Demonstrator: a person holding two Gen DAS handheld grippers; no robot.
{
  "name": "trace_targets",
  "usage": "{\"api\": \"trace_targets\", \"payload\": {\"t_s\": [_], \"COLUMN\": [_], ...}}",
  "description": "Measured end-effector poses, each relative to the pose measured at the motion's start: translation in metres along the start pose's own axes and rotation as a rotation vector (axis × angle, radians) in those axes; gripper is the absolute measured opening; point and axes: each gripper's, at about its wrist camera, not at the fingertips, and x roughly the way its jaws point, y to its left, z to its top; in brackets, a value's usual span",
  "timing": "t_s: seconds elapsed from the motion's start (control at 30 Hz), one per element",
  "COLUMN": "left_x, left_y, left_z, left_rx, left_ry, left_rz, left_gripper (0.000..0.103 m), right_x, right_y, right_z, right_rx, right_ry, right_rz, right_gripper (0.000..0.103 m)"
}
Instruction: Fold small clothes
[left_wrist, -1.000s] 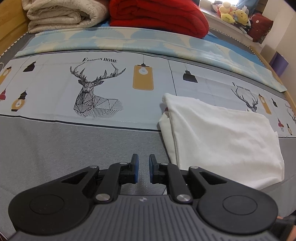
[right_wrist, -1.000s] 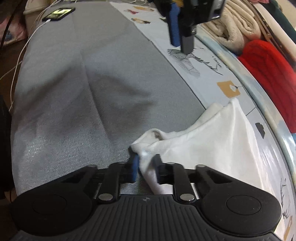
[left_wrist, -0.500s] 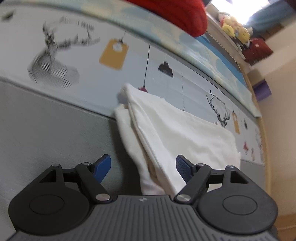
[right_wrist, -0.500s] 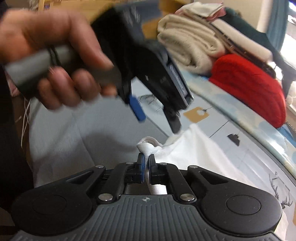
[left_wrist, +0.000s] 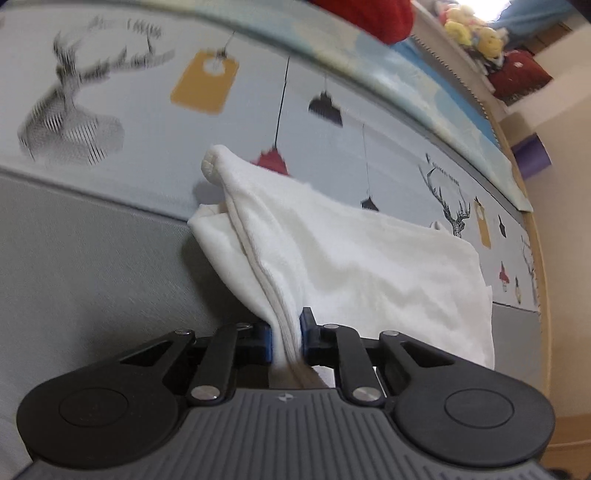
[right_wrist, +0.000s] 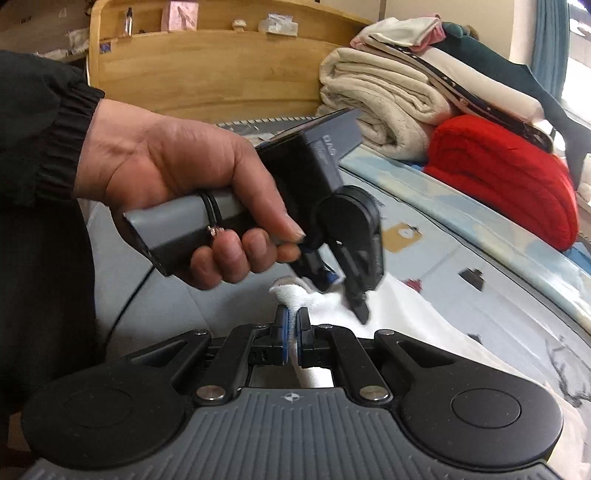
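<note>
A white folded garment (left_wrist: 354, 258) lies on the printed bed sheet (left_wrist: 110, 66). My left gripper (left_wrist: 286, 332) is shut on its near folded edge, and the cloth rises in a ridge to a lifted corner (left_wrist: 214, 164). My right gripper (right_wrist: 291, 328) is shut on a bunched corner of the same white garment (right_wrist: 406, 325). In the right wrist view the left gripper (right_wrist: 343, 291), held by a hand, sits just behind that corner on the cloth.
Folded beige blankets (right_wrist: 376, 99) and a red blanket (right_wrist: 506, 173) are stacked at the bed's far side by the wooden headboard (right_wrist: 207, 74). Plush toys (left_wrist: 472, 33) sit at the far corner. Grey sheet (left_wrist: 74, 258) spreads to the left.
My left gripper moved onto the garment's edge, opened, then shut on it. My right gripper shut on the corner and lifted it. The two grippers have come close together.
</note>
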Motion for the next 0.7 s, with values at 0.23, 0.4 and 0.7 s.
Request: {"api": "trace_targets", "payload": {"t_s": [0.23, 0.4, 0.7], "left_x": [-0.066, -0.077, -0.047], "left_y": [0.039, 0.036, -0.045], "left_z": [-0.001, -0.003, -0.011], "left_rx": [-0.049, -0.028, 0.112], "left_ry": [-0.121, -0.129, -0.128], "left_rz": [0.071, 0.096, 0.016], "left_gripper": [0.014, 0.014, 0.013], "right_x": [0.02, 0.018, -0.025], "right_y": [0.03, 0.035, 0.011], "right_z": [0.03, 0.039, 0.003], "right_rx": [0.032, 0.049, 0.072], "right_ry": [-0.093, -0.115, -0.038], "right_rz": [0.12, 0.147, -0.003], "right_gripper": [0.004, 0.003, 0.003]}}
